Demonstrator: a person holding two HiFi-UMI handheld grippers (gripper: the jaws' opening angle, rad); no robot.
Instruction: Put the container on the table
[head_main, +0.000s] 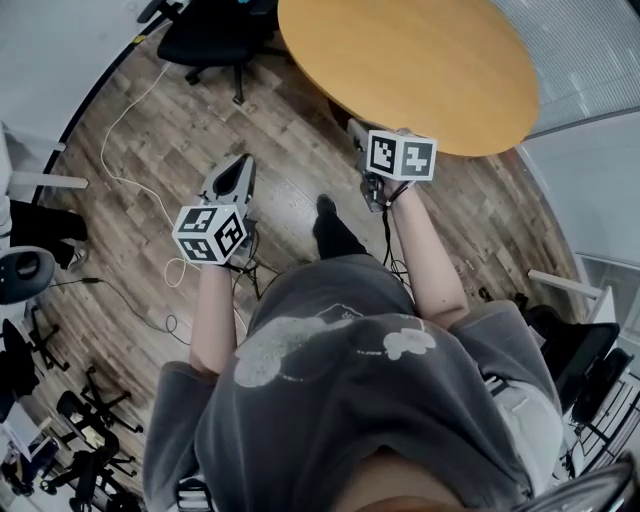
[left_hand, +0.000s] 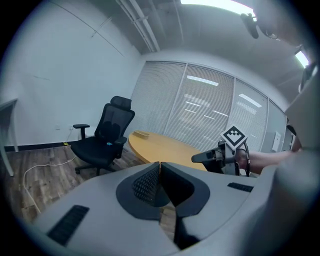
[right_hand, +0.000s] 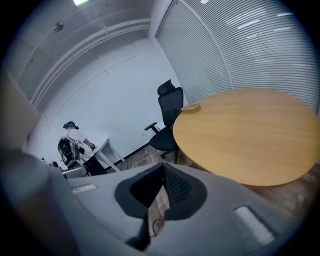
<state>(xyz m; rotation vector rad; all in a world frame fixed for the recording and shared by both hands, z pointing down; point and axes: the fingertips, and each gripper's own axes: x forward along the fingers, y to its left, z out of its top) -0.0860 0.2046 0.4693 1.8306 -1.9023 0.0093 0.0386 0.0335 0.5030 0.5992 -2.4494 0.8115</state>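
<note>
Container: the only candidate we can find is a small, shallow, tan object (left_hand: 142, 134) lying on the far rim of the round wooden table (head_main: 420, 70), on the side nearest the black office chair (left_hand: 102, 140). It is too small for us to say what it is, and the head view cuts that rim off. If that is the container, we judge it to be on the table already, with nothing left to carry. If it is not, no container shows in any view. Neither claw has it. Left gripper (left_hand: 159, 167): jaws pressed together tip to tip, nothing between them, only wood floor below. Right gripper (right_hand: 163, 170): the same, jaws closed on nothing. We read the closed jaws as a resting state, since there is no load to hold. Both grippers are held out in front of the person's body with the jaws pointing forward toward the table. The right one is near the table's near edge but clear of the top. The left one is further left, over bare floor and well apart from the table. The person faces the table with one dark shoe (head_main: 326, 208) set forward, so we judge the stance to be an approach or a pause, not a placing. A white cable (head_main: 115, 120) loops over the floor at left, between the person and the chair. Another person (right_hand: 70, 145) stands by a white desk at the far left of the room, well apart from all this
</note>
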